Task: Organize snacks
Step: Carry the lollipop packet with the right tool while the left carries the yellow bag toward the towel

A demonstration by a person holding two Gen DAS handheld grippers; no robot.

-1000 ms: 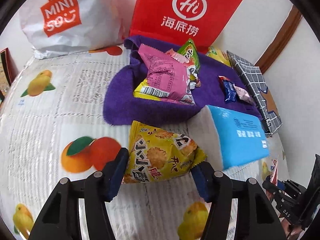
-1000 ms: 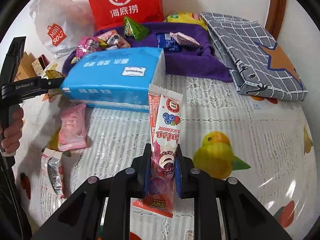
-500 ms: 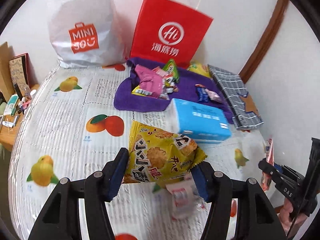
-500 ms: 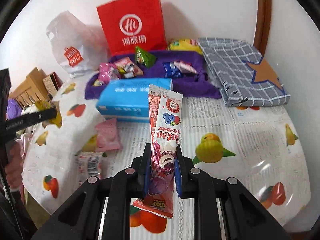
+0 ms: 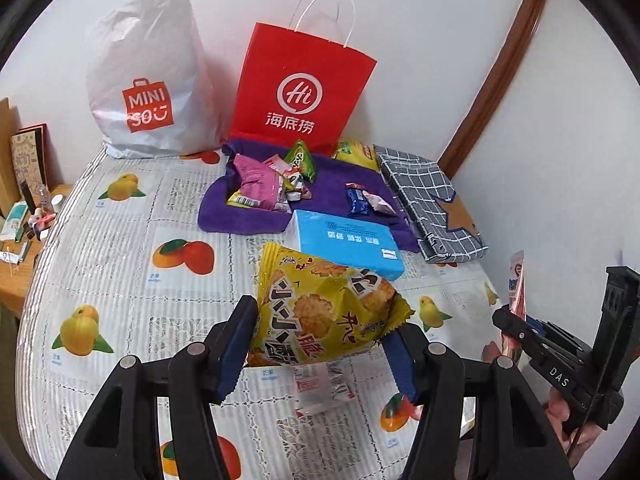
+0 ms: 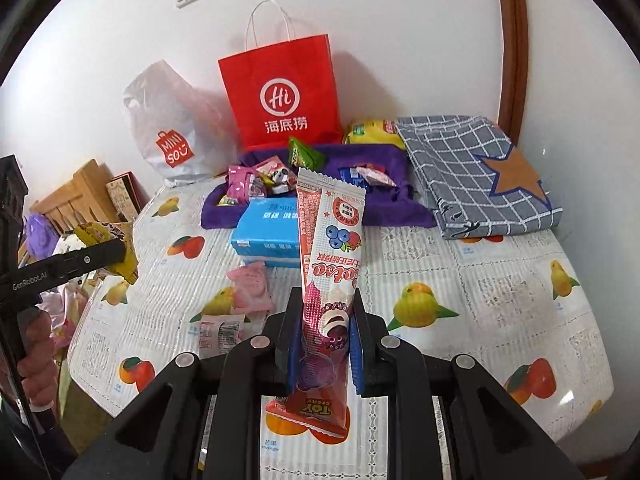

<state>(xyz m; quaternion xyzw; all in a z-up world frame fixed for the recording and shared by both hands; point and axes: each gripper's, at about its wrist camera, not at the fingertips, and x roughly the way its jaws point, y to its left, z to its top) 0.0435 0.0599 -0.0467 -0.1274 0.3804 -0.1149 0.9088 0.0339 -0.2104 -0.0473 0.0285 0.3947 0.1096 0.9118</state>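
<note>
**Two snacks lifted, several gathered, two left loose**

White walls and a brown door frame back a counter point(image 5: 120, 264) covered with a fruit-print cloth. A red paper bag point(image 5: 304, 88) and a white plastic bag point(image 5: 148, 80) stand at the far edge, and in front of them lies a purple towel point(image 5: 332, 188) that seems to serve as the collecting spot. Several snacks already sit on it: a pink packet point(image 5: 256, 184), a green triangular packet point(image 5: 300, 160), a small blue packet point(image 5: 357, 204) and a pale pink one beside it. A blue tissue pack point(image 5: 348, 240) lies at the towel's near edge, with a folded checked cloth point(image 5: 428, 200) to the right.

The left gripper point(image 5: 320, 344) is clamped on a yellow cracker bag point(image 5: 324, 312), held above the counter. The right gripper point(image 6: 324, 340) is pinched narrowly on a long pink candy stick packet point(image 6: 332, 256), held upright.

By my judgement the sorting is well past halfway. Both held packets have yet to reach the towel. A pink pouch point(image 6: 250, 286) and a small white-and-red packet point(image 6: 218, 330) lie on the bare cloth near the front edge, so they would be left for afterwards.
</note>
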